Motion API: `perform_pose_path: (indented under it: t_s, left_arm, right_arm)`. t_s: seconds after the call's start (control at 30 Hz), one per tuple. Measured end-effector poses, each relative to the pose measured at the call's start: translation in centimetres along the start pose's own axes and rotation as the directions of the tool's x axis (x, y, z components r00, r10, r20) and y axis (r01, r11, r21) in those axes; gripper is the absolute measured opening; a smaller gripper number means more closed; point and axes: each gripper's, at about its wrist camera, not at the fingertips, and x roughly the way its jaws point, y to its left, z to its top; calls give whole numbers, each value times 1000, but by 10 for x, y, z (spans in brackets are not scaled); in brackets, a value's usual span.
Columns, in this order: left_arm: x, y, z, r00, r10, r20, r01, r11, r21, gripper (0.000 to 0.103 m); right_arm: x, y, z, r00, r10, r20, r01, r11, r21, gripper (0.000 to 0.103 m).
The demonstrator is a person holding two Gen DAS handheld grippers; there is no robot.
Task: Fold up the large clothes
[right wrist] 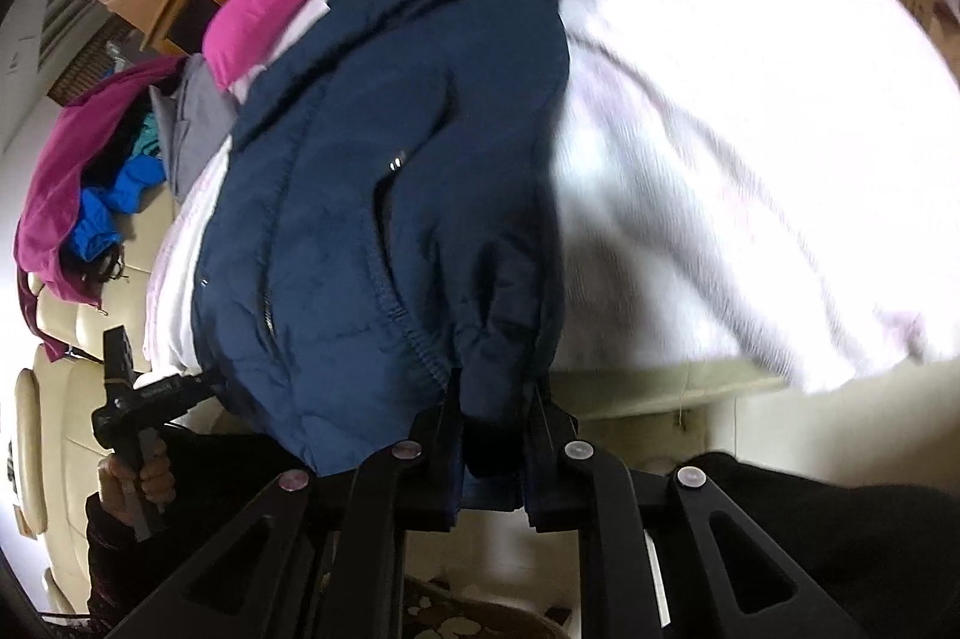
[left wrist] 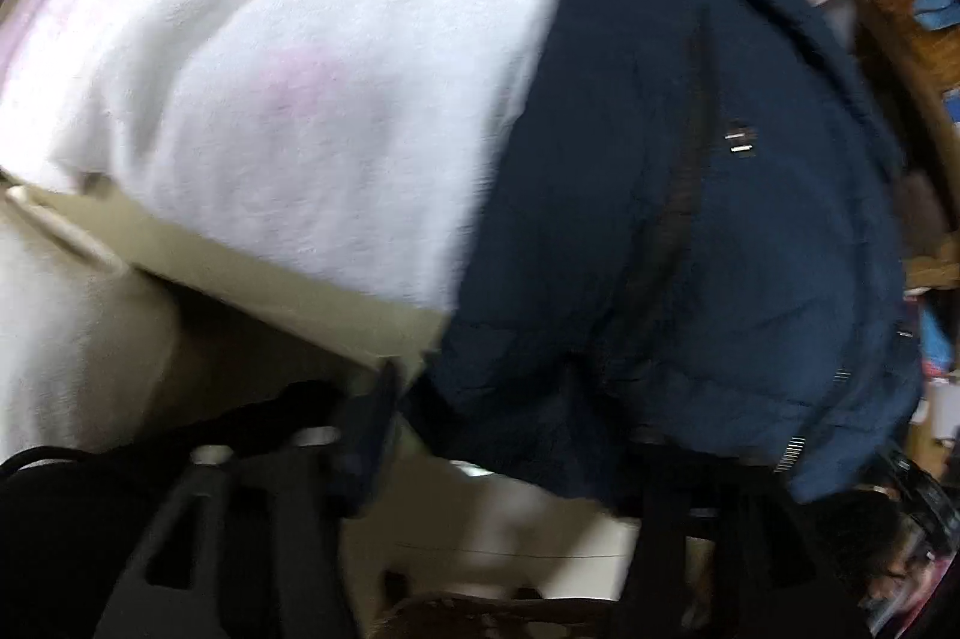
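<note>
Right now the jacket (right wrist: 384, 195) lies on the blanket (right wrist: 750, 171), its hem hanging over the near edge of the bed (right wrist: 672, 387), and you have it by two spots along that hem. Your right gripper (right wrist: 493, 435) is clamped on a bunched fold of hem; your left gripper (left wrist: 510, 435) seems pinched on the opposite corner, though blur makes that less sure. I judge this the grab before a fold: the next move calls for lifting both corners together and carrying them up toward the collar, kept level. Mind the bed's near edge, where slack can slide off. To your right the blanket is bare and roomy; to the left a clothes pile (right wrist: 90, 171) crowds in.
</note>
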Motion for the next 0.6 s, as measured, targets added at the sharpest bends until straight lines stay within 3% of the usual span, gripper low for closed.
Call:
perform_pose_path:
  t_s: [0.03, 0.23, 0.27, 0.33, 0.37, 0.43, 0.6]
  left_arm:
    - [2, 0, -1, 1000, 31, 5, -31, 1000, -4, 81]
    - [10, -13, -6, 999, 42, 13, -42, 999, 10, 79]
    - [14, -14, -8, 999, 31, 13, -31, 999, 11, 75]
    - [6, -17, -12, 998, -67, 3, 67, 997, 23, 37]
    - [2, -27, -12, 998, -69, 1, 69, 997, 43, 33]
    - [2, -31, -12, 998, -68, 3, 68, 995, 73, 14]
    - [-20, -35, -12, 988, -155, 7, 155, 986, 56, 11]
  right_arm:
    - [4, -2, -2, 1000, 0, -12, 0, 1000, 8, 16]
    - [28, -10, -2, 998, -27, -51, 28, 999, 33, 21]
    - [34, -12, -1, 998, -30, -51, 32, 999, 37, 21]
    - [42, -15, 1, 997, -37, -72, 40, 998, 45, 21]
    - [42, -14, 2, 997, -38, -72, 41, 998, 42, 21]
    - [37, -8, 1, 997, -50, -59, 51, 999, 16, 17]
    - [-6, 14, 10, 999, -8, 31, 10, 999, -48, 15]
